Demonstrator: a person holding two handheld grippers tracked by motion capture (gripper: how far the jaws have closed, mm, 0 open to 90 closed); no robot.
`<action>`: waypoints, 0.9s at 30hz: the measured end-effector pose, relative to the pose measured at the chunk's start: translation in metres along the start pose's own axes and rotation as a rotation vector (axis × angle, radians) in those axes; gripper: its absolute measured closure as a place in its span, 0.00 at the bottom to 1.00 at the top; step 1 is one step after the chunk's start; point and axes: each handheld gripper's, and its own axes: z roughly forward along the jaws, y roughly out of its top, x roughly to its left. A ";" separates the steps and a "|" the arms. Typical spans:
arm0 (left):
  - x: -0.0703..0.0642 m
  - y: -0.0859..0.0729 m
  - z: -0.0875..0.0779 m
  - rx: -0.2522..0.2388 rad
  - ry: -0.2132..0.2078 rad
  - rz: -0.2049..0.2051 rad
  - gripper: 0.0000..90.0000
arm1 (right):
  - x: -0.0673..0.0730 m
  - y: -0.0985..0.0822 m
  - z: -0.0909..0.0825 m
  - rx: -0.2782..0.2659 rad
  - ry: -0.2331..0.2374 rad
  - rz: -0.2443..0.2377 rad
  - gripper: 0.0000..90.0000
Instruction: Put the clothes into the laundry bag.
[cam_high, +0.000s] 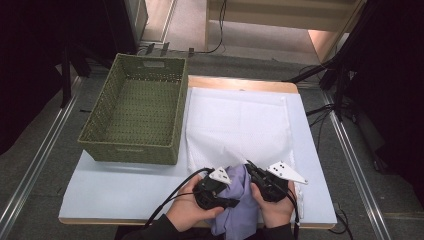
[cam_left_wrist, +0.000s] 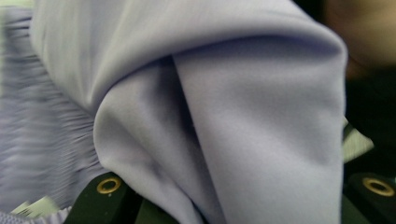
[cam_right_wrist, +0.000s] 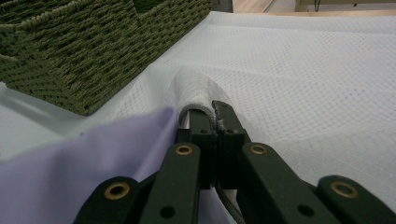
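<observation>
Lying at the near edge of the surface (cam_high: 125, 192), between the two hands: one lilac cloth (cam_high: 235, 200), bunched, its lower part hanging over the edge.

Left gripper (cam_high: 220, 181): held in the left hand (cam_high: 192, 212), touching the lilac cloth's left side. In the left gripper view, folds of lilac cloth (cam_left_wrist: 224, 116) drape over the jaws; whether the pads press on it cannot be told.

Right gripper (cam_high: 252, 170): held in the right hand (cam_high: 275, 207), jaws clenched on the raised near edge of the white cloth (cam_right_wrist: 198, 95), with the lilac cloth (cam_right_wrist: 84, 172) just beside them on the left of the right gripper view.

White cloth (cam_high: 240, 120): mesh-textured, spread flat over the middle of the surface, its near edge puckered at the right gripper.

Basket (cam_high: 137, 150): green, woven, rectangular, standing upright at the far left of the surface, touching the white cloth's left border.
</observation>
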 end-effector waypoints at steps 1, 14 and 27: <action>-0.001 0.003 0.003 0.010 0.000 -0.003 0.88 | -0.001 0.000 0.000 0.000 0.006 0.004 0.98; 0.034 0.008 -0.017 -0.200 0.207 -0.292 0.85 | 0.011 0.014 -0.015 -0.080 0.036 -0.003 0.98; 0.019 0.011 -0.032 -0.168 0.122 -0.199 0.59 | 0.006 0.008 -0.009 -0.044 0.029 0.011 0.98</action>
